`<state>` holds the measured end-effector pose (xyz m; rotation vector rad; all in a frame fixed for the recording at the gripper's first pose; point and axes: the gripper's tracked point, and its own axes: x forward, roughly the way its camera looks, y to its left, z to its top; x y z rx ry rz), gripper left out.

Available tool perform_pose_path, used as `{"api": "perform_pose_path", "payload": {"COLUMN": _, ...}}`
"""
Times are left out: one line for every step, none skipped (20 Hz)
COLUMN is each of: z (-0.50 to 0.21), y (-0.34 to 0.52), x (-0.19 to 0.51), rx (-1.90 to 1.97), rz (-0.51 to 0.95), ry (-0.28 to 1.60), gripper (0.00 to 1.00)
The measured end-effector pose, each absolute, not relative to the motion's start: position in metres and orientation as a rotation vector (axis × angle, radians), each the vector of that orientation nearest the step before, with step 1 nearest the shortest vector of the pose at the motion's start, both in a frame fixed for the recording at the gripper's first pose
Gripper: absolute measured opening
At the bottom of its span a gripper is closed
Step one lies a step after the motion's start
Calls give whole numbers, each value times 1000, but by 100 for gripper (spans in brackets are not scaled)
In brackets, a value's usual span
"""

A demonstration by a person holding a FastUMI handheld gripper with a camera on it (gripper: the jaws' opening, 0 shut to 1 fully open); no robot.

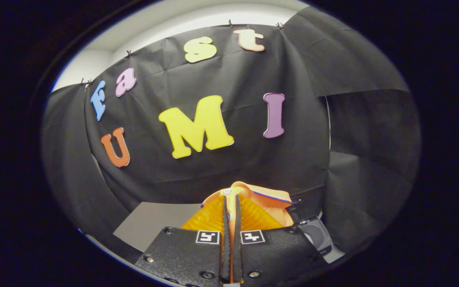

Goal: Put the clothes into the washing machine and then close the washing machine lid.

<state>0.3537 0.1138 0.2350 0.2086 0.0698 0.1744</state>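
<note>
An orange garment (253, 199) with a collar and a small white button is pinched between my two fingers. My gripper (231, 201) is shut on it, and the cloth bunches up just ahead of and around the fingertips, raised above the table. To the right of the fingers and lower down, part of a dark washing machine (313, 233) with a grey round opening peeks out behind the garment. Whether its lid is up or down is hidden from me.
A pale grey tabletop (153, 223) lies to the left below the fingers. The black cloth wall (221, 167) stands close behind the garment and wraps around both sides.
</note>
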Motion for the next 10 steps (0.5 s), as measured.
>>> {"api": "perform_pose_path", "payload": {"z": 234, "y": 104, "x": 356, "rx": 204, "rz": 169, "ry": 75, "gripper": 6}}
{"api": "perform_pose_path", "payload": {"z": 231, "y": 92, "x": 360, "rx": 196, "rz": 160, "ry": 78, "gripper": 6}}
{"api": "perform_pose_path", "payload": {"z": 228, "y": 83, "x": 363, "rx": 191, "rz": 157, "ry": 83, "gripper": 6}}
{"api": "perform_pose_path", "payload": {"z": 224, "y": 77, "x": 366, "rx": 187, "rz": 162, "ry": 92, "gripper": 6}}
{"api": "perform_pose_path", "payload": {"z": 219, "y": 72, "x": 370, "rx": 185, "rz": 165, "ry": 104, "gripper": 6}}
{"api": "perform_pose_path", "payload": {"z": 212, "y": 67, "x": 376, "rx": 184, "rz": 169, "ry": 117, "gripper": 6}}
{"api": "perform_pose_path", "payload": {"z": 205, "y": 64, "x": 382, "rx": 184, "rz": 173, "ry": 131, "gripper": 6}}
{"api": "perform_pose_path", "payload": {"z": 197, "y": 63, "x": 388, "rx": 186, "rz": 179, "ry": 146, "gripper": 6}}
{"api": "perform_pose_path", "payload": {"z": 189, "y": 62, "x": 393, "rx": 190, "rz": 188, "ry": 162, "gripper": 6}}
{"api": "perform_pose_path", "payload": {"z": 179, "y": 63, "x": 400, "rx": 192, "rz": 195, "ry": 178, "gripper": 6}}
